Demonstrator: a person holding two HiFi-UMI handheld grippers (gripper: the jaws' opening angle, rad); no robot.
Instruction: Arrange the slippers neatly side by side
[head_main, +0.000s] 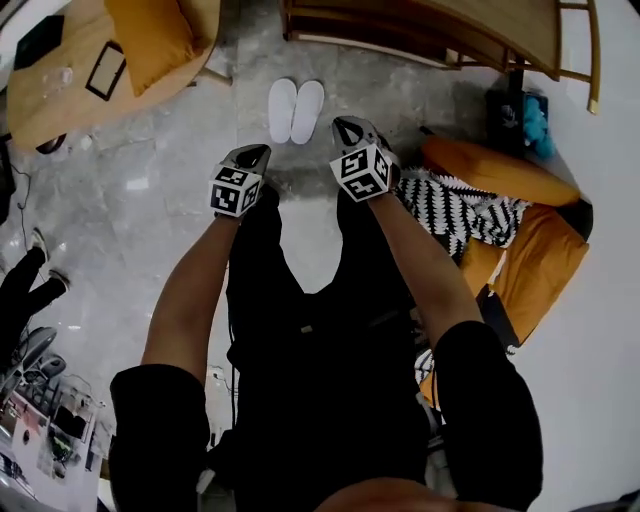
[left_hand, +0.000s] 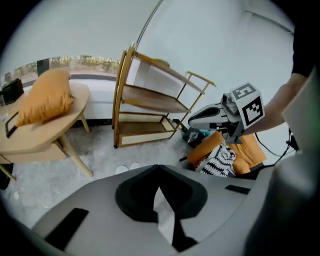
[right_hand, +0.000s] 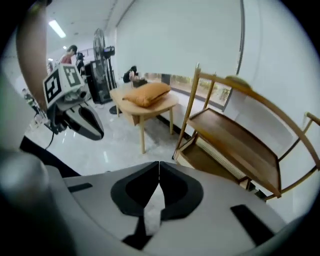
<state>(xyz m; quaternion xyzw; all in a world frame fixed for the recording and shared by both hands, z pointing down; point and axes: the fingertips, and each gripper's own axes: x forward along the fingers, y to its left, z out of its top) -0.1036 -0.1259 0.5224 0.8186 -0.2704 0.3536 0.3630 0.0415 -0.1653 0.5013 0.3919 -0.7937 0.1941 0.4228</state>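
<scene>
Two white slippers (head_main: 295, 110) lie side by side on the grey floor, toes toward the wooden shelf; their tips (left_hand: 128, 168) peek out just above the jaws in the left gripper view. My left gripper (head_main: 254, 153) is raised well above the floor, short of the slippers, shut and holding nothing. My right gripper (head_main: 350, 127) hangs to the right of the pair, also shut and empty. From the left gripper view I see the right gripper (left_hand: 196, 118) in the air. The right gripper view catches the left gripper (right_hand: 95, 130) likewise.
A wooden shelf (head_main: 420, 30) stands beyond the slippers. A round wooden table (head_main: 70, 80) with an orange cushion (head_main: 150, 40) is at the far left. Orange cushions (head_main: 500, 170) and a black-and-white patterned one (head_main: 455, 205) lie at the right. A person's legs (head_main: 25, 285) show at the left edge.
</scene>
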